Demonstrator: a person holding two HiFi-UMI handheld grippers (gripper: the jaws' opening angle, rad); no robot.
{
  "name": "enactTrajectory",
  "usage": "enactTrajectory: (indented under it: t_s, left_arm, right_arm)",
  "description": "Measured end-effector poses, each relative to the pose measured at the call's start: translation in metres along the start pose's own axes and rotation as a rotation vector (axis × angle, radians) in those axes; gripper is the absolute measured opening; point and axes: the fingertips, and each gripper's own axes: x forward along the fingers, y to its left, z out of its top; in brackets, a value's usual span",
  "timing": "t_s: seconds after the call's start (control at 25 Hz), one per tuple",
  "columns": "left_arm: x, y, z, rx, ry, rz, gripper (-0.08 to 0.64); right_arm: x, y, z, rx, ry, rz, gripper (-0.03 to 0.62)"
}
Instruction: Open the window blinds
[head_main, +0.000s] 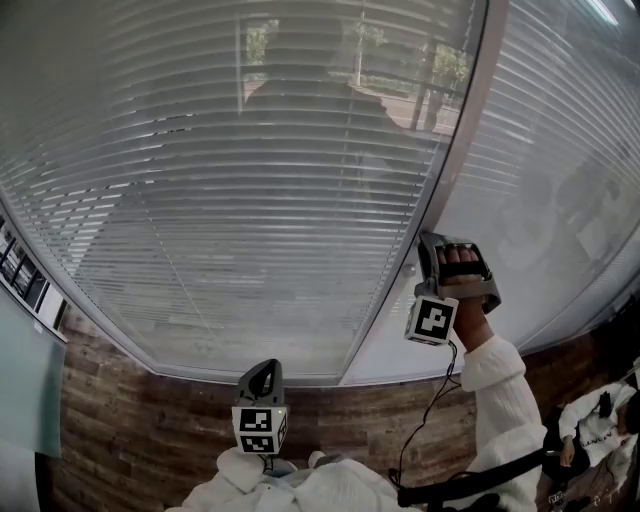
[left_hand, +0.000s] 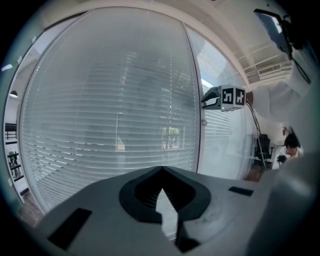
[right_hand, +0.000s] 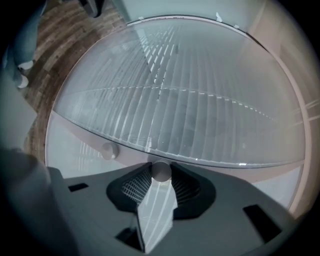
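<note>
The blinds (head_main: 250, 190) hang lowered behind the glass straight ahead, so I work their small round knob (right_hand: 161, 171) on the frame (head_main: 462, 150). My right hand-held gripper (head_main: 436, 252) pinches it between part-closed jaws, ready for twisting, while my left hand-held gripper (left_hand: 161, 176) waits low, closed and empty.

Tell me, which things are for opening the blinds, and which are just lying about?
For the job: blinds; knob; right hand-held gripper, shut on the knob.
Just about: left hand-held gripper, shut and empty; other knob; seated person; wood floor.
</note>
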Motion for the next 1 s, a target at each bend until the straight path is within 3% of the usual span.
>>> enactTrajectory:
  t_s: [0.4,0.48,0.52,0.64,0.72,0.8,0.92,1.0]
  left_arm:
    - [0.005,-0.007,0.0,0.008,0.004,-0.008,0.002]
    - [0.007,-0.008,0.0,0.01,0.004,-0.01,0.002]
    - [0.008,-0.008,0.001,0.012,0.005,-0.011,0.002]
    - [0.01,-0.01,0.001,0.021,0.007,-0.015,0.002]
    - [0.012,-0.01,0.001,0.026,0.011,-0.017,0.002]
    - [0.014,-0.011,0.0,0.03,0.015,-0.023,0.002]
    - [0.017,-0.017,0.001,0.031,0.013,-0.039,0.002]
    - [0.019,-0.022,0.001,0.031,0.014,-0.052,0.002]
  right_arm:
    - [-0.003,0.007,0.002,-0.192,-0.046,-0.008,0.129]
    - [-0.002,0.003,0.0,-0.105,-0.04,-0.035,0.13]
    - [-0.001,0.001,-0.002,-0.01,-0.041,-0.045,0.13]
    - [-0.005,-0.002,-0.01,0.432,-0.075,-0.019,0.13]
    - [-0.011,-0.003,-0.014,0.861,-0.125,0.051,0.159]
    - [-0.017,-0.003,-0.019,1.419,-0.207,0.158,0.196]
    - [-0.019,-0.006,-0.032,2.346,-0.358,0.269,0.209]
    - [-0.015,-0.004,-0.039,2.805,-0.43,0.271,0.209]
